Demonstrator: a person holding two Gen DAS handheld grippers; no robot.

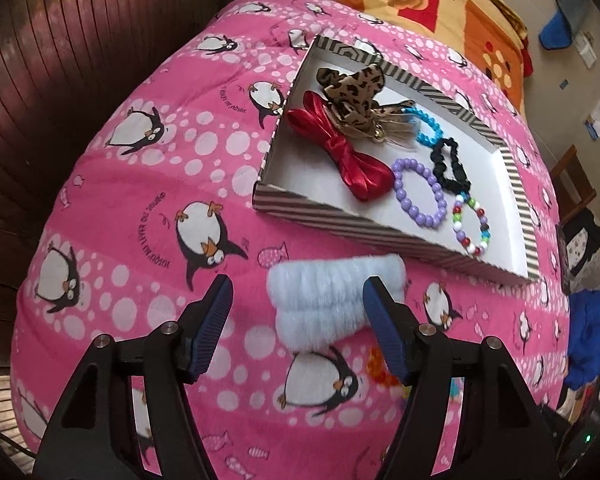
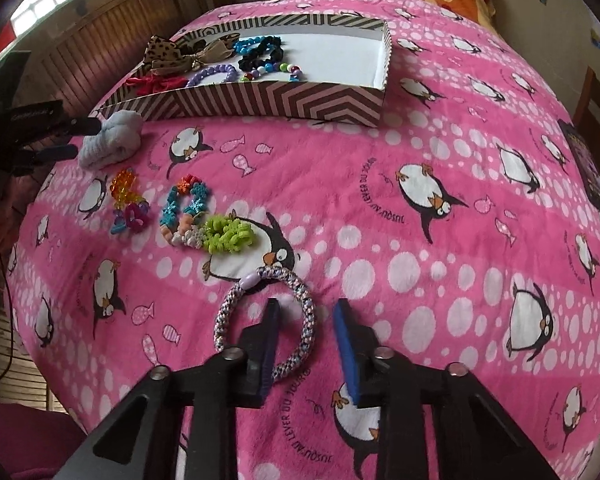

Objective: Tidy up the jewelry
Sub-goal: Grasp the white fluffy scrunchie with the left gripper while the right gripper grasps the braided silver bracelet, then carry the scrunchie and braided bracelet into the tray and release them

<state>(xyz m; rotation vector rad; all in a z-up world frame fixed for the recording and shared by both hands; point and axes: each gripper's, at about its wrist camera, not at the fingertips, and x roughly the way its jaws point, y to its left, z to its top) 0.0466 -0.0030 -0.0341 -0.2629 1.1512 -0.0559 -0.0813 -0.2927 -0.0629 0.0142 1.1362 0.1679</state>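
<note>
Left tool [image 1: 298, 312], fingers apart, straddles a pale blue fluffy scrunchie [image 1: 332, 300]; right tool [image 2: 306, 344], fingers apart, straddles the braided hair tie [image 2: 300, 300] rim on the bed [image 2: 420, 184].

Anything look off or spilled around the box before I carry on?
Nothing spilled or damaged. The striped box sits flat; the leopard bow pokes over its rim. The fluffy blue scrunchie and braided hair tie lie on the blanket, unsorted.
</note>
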